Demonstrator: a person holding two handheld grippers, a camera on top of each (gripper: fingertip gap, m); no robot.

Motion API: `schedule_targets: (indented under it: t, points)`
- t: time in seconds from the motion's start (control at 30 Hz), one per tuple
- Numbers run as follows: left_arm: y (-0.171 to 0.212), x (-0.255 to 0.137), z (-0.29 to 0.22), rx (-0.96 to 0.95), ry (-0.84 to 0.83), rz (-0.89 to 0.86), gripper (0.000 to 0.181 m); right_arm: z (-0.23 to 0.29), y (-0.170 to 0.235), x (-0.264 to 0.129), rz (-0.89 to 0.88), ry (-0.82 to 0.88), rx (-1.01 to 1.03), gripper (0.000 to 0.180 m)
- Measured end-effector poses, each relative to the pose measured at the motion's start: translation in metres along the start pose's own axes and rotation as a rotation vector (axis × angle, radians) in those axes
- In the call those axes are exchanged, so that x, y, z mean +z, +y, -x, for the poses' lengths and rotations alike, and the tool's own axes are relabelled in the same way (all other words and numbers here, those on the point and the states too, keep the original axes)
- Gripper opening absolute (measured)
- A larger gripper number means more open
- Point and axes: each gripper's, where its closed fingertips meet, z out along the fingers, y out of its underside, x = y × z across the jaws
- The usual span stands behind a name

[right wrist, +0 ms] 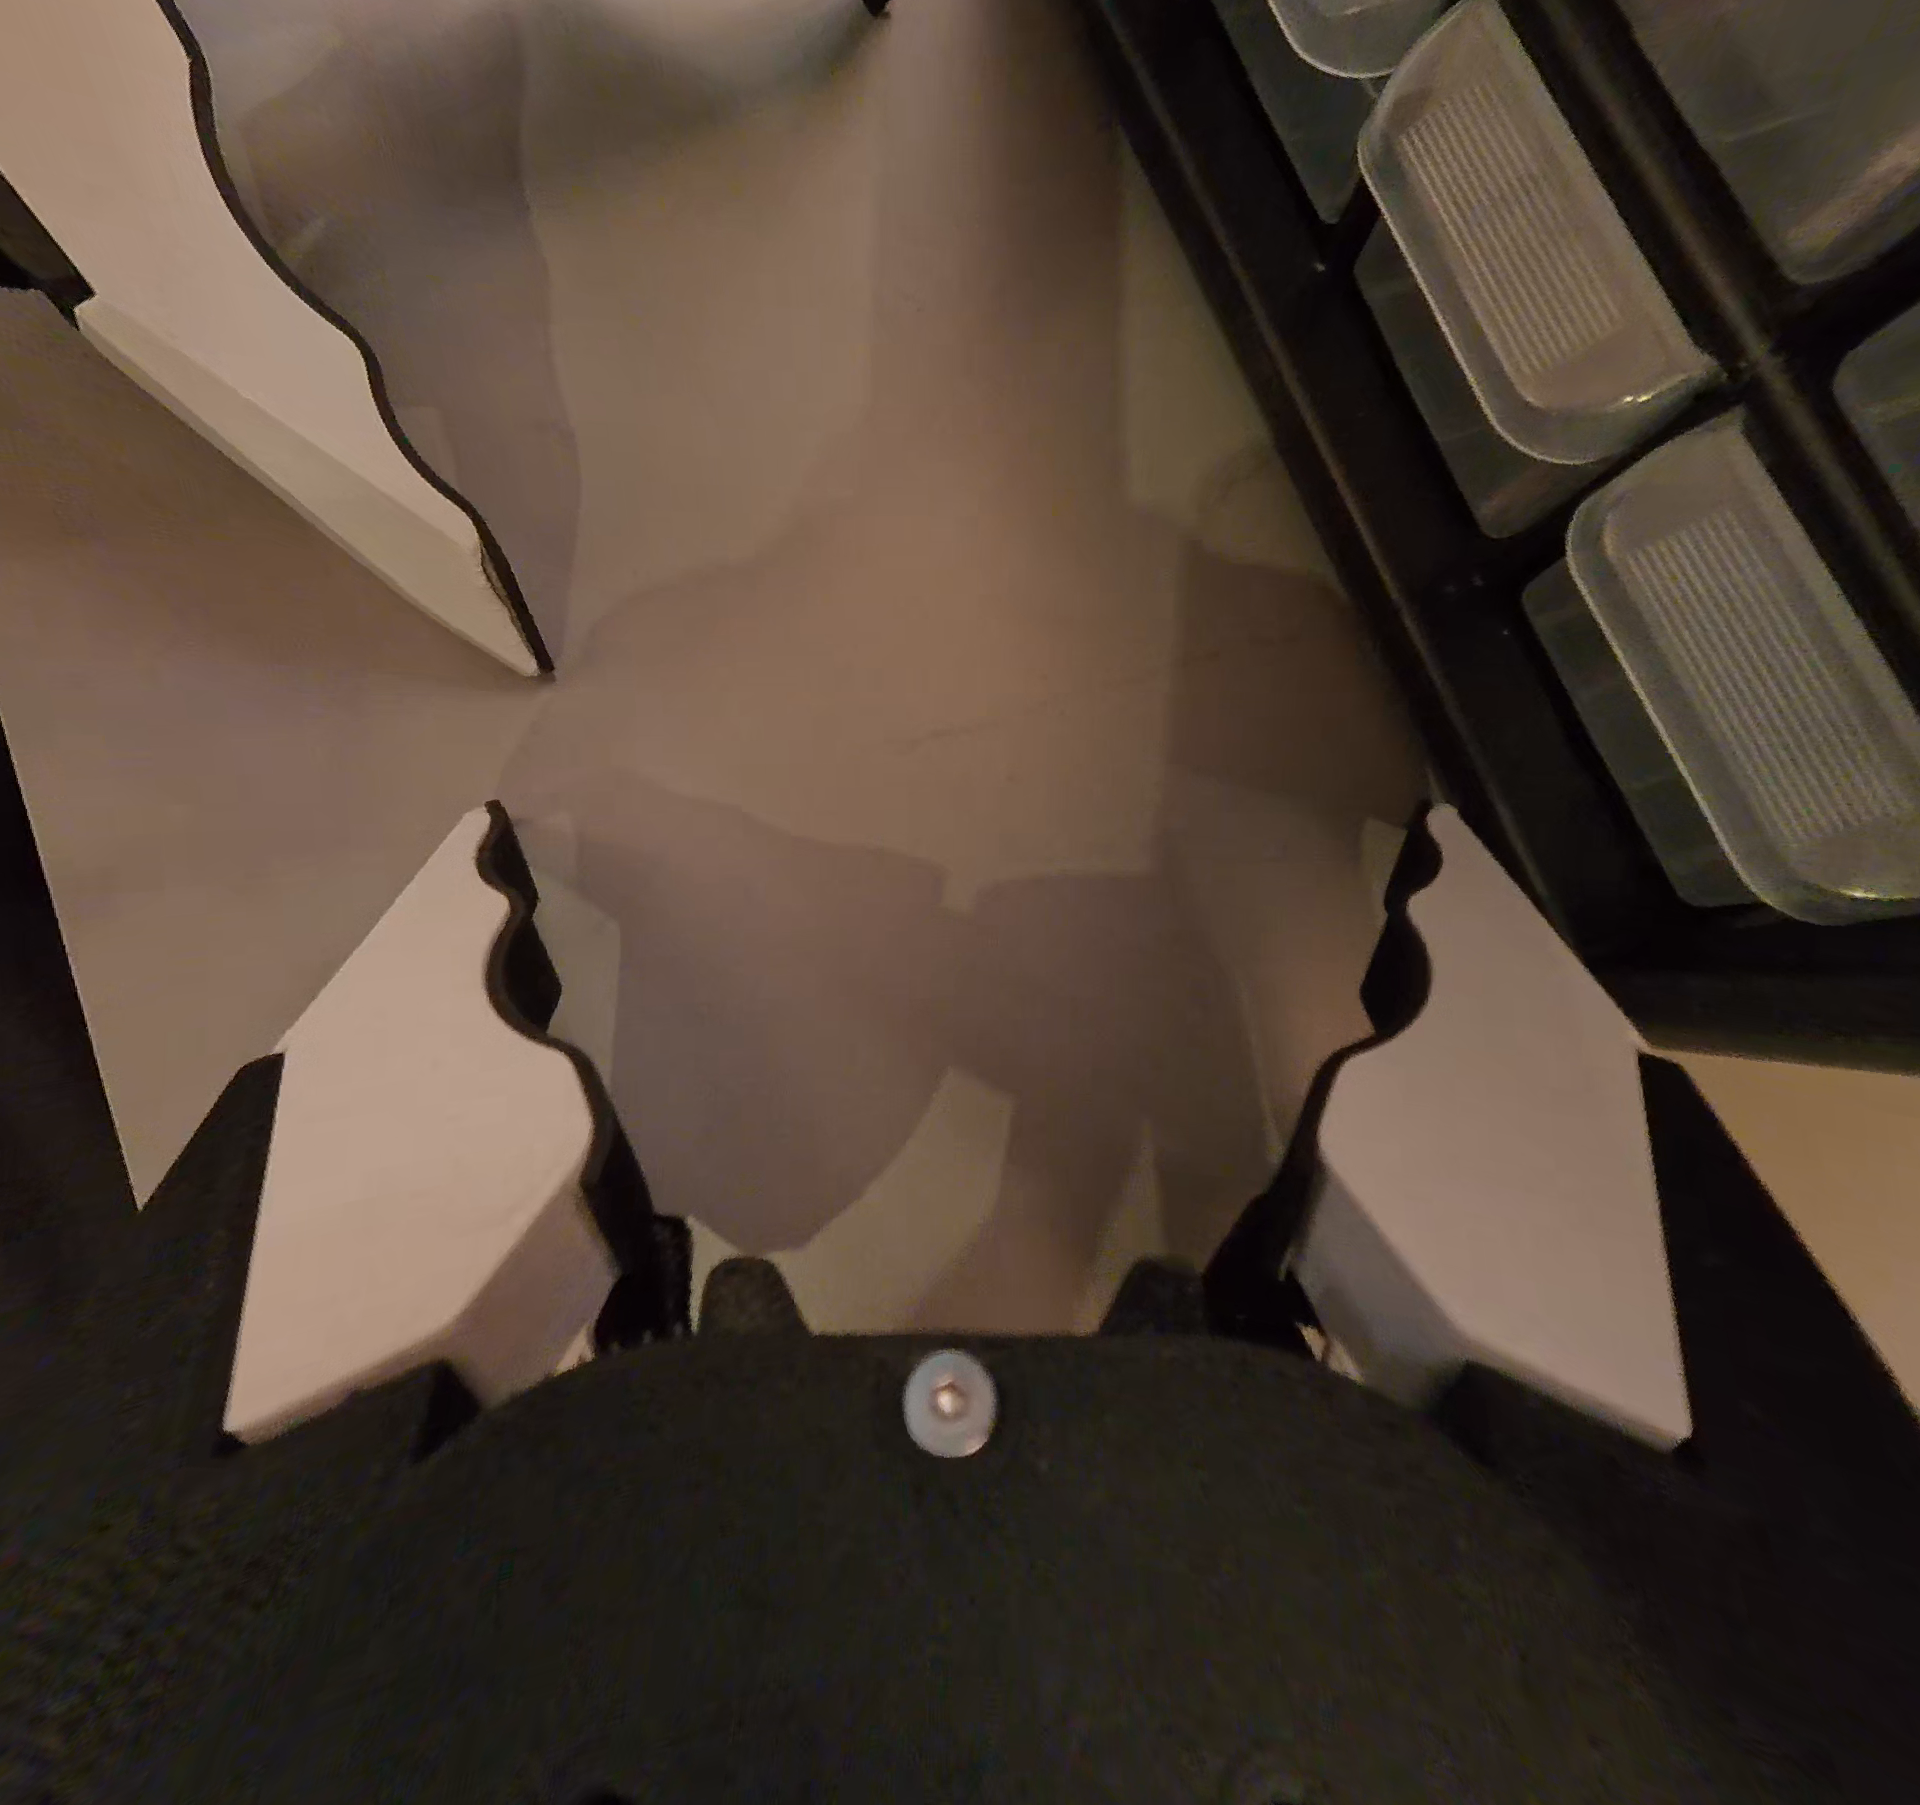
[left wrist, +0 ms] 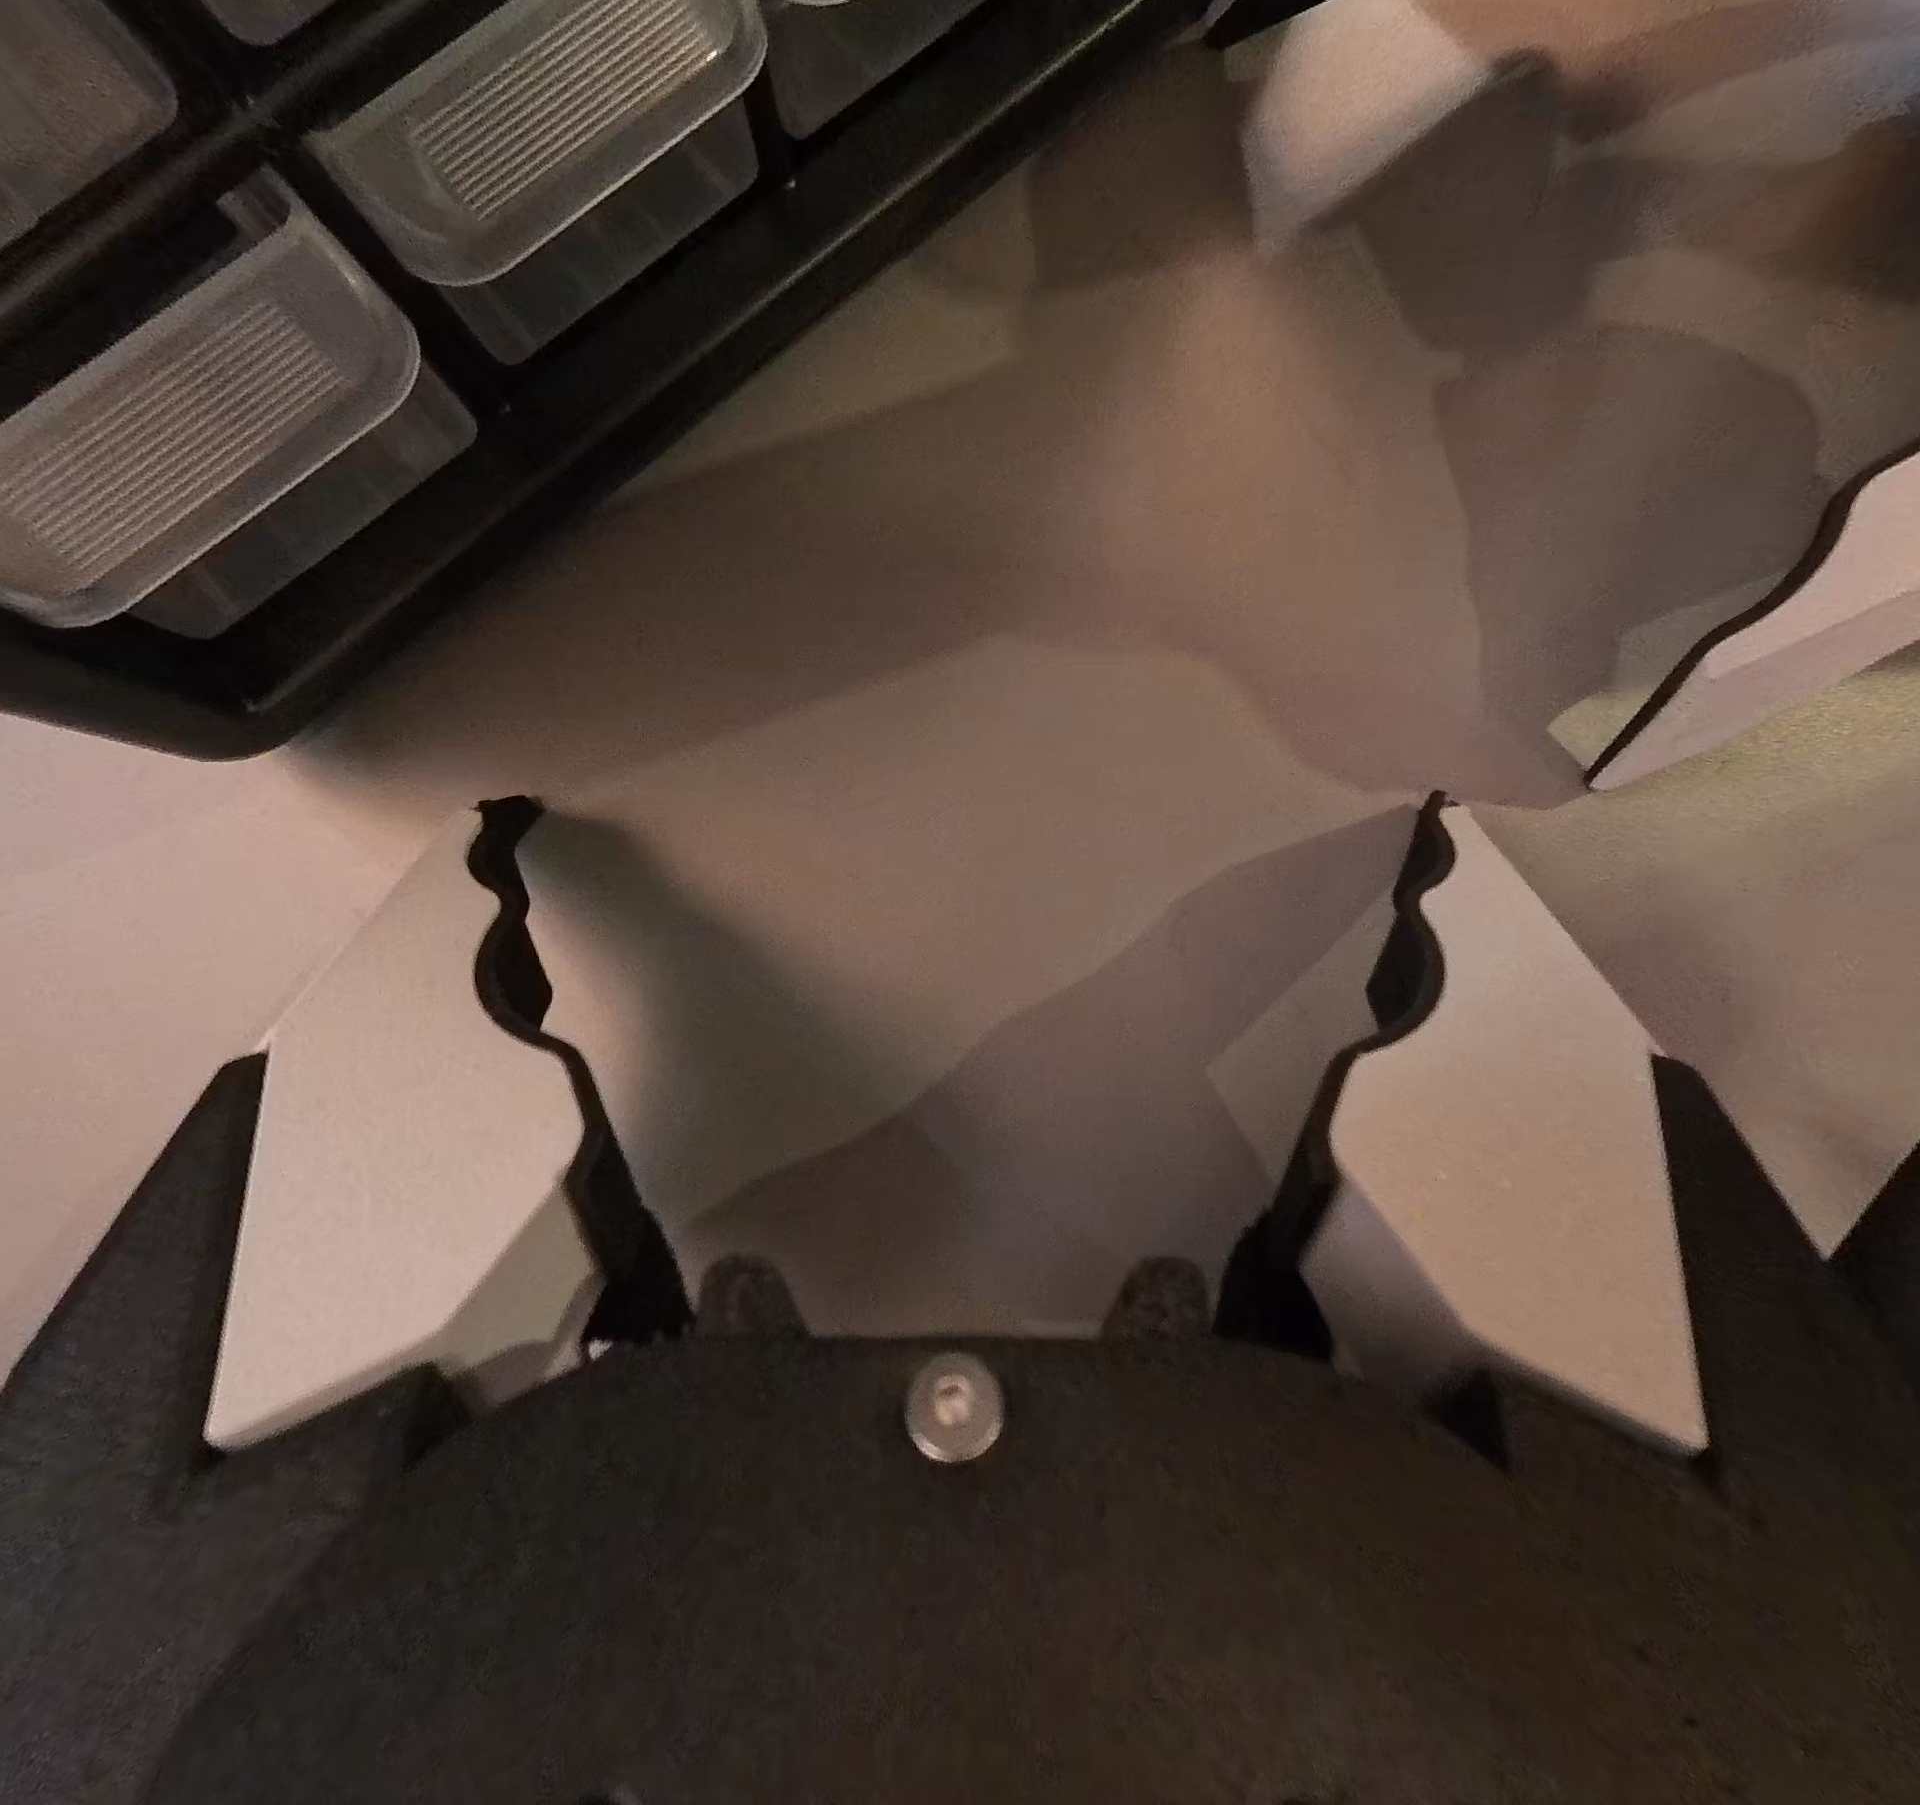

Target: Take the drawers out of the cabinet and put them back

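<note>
Both grippers idle over the pale matte bench (left wrist: 935, 924), nothing held. Left gripper (left wrist: 966, 810): fingers spread wide, empty gap, tips pointing down at bare bench. Right gripper (right wrist: 961, 810): same, wide apart and empty. Task object is the black plastic small-parts cabinet (left wrist: 623, 467) with rows of clear, ribbed-front plastic drawers (left wrist: 540, 145). From the left fingers it sits ahead and off to the left, apart from the tips; from the right fingers it sits ahead and to the right, its black frame edge (right wrist: 1507, 820) just beside the right-hand fingertip; contact there I can't tell. Every drawer in view looks seated in its slot, none pulled out, though only part of the cabinet shows in either view. My read: the wide spread is a ready pose, sized to go around a drawer front, and the two grippers flank the strip of bench in front of the cabinet so either can go in. Whether this is before the first pull or after the last drawer went back, can't say from this. In the right wrist view the left gripper's white finger with its wavy black edge shows ahead-left (right wrist: 312, 384), near the right fingers' left tip; that's the main thing in the way if either swings inward. Bench between the fingers carries only overlapping shadows. For a next grab the right gripper is closest to the nearest clear drawer (right wrist: 1766, 695), but needs to turn to face it square.
</note>
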Motion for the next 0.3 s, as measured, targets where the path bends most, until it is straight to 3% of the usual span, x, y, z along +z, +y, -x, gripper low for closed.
schedule_targets:
  t: [0.3]
  points:
    - [-0.0001, 0.0002, 0.0002, -0.001, -0.001, 0.001, 0.158, 0.0014, 0.0032, -0.0026, 0.003, 0.003, -0.001, 0.156]
